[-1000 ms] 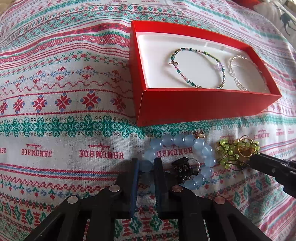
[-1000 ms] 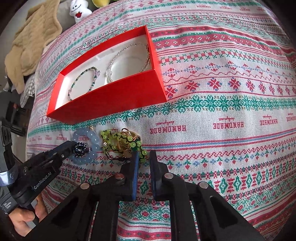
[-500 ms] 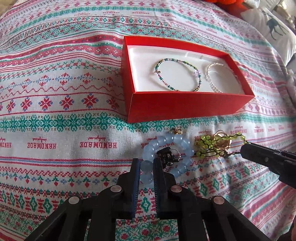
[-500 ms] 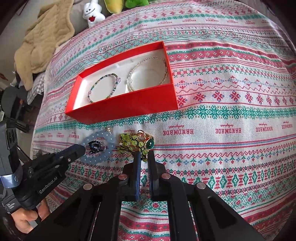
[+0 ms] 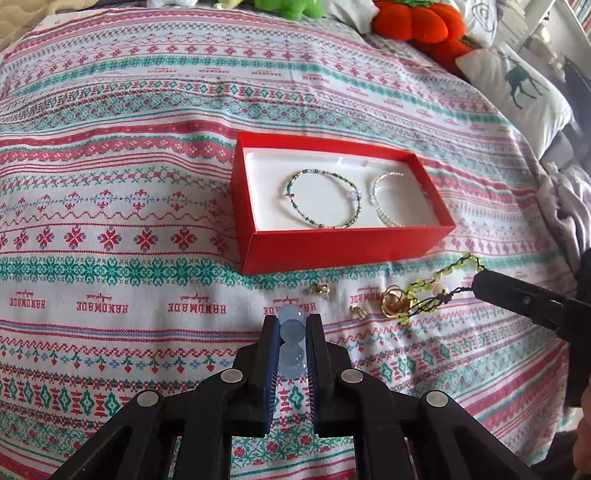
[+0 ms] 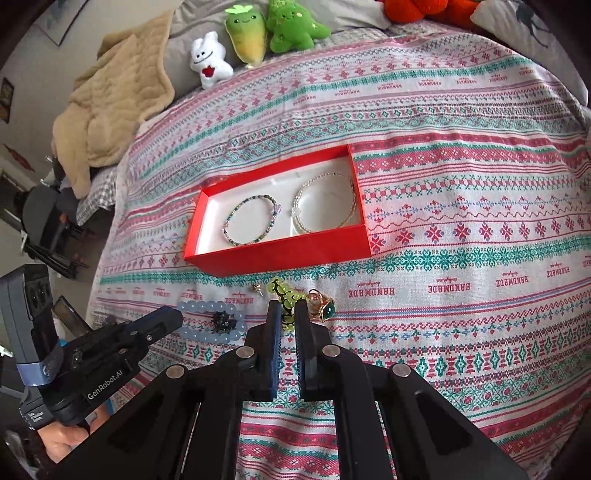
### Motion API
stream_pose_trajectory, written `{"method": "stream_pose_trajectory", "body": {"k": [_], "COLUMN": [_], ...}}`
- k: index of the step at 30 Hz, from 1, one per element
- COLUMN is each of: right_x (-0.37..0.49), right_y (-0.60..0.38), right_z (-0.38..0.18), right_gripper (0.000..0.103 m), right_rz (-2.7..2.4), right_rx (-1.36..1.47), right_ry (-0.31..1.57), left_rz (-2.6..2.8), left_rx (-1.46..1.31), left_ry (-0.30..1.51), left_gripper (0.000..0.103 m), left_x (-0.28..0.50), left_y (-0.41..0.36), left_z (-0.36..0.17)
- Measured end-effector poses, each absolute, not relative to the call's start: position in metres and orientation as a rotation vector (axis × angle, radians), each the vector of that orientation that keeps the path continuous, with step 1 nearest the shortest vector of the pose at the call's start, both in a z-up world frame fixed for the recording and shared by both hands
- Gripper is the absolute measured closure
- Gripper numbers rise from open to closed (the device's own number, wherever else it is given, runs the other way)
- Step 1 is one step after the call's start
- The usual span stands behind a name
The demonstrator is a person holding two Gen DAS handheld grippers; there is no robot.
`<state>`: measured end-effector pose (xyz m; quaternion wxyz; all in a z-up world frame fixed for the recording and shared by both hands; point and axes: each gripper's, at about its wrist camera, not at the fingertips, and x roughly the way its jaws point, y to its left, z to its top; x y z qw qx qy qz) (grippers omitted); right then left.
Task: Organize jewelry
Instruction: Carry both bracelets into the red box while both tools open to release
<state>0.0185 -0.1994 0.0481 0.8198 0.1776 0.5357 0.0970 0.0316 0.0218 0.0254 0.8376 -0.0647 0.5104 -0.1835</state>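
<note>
A red box (image 5: 343,245) with a white lining holds a green beaded bracelet (image 5: 323,197) and a clear beaded bracelet (image 5: 388,199); the box also shows in the right wrist view (image 6: 280,254). My left gripper (image 5: 291,325) is shut on a pale blue bead bracelet (image 5: 291,328), lifted off the cloth. The blue bracelet (image 6: 210,321) hangs with a black charm. My right gripper (image 6: 286,314) is shut on a lime green bead bracelet (image 6: 284,295), seen stretched in the left wrist view (image 5: 439,280). A gold ring (image 5: 395,301) with a green stone (image 6: 325,310) lies beside it.
Small gold earrings (image 5: 319,288) (image 5: 358,310) lie on the patterned cloth (image 5: 110,221) in front of the box. Plush toys (image 6: 258,33), a beige blanket (image 6: 110,103) and pillows (image 5: 517,85) lie at the bed's far edge.
Both grippers have risen and pulled back with their bracelets. The blue and green bracelets have come off the cloth, leaving the ring and earrings behind.
</note>
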Motion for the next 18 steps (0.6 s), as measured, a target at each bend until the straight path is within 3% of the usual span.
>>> {"method": "stream_pose_trajectory", "body": {"k": [18], "right_x": [0.029], "right_y": [-0.204], "right_z": [0.088], "right_gripper": [0.096], "right_rz": [0.213], "right_rx": [0.417], "right_ry": [1.037], "left_rz": [-0.518], "left_rx": [-0.228], "left_ry": [0.888], "left_gripper": [0.094], "left_x": [0.035], "left_y": [0.006], "left_z": [0.095]}}
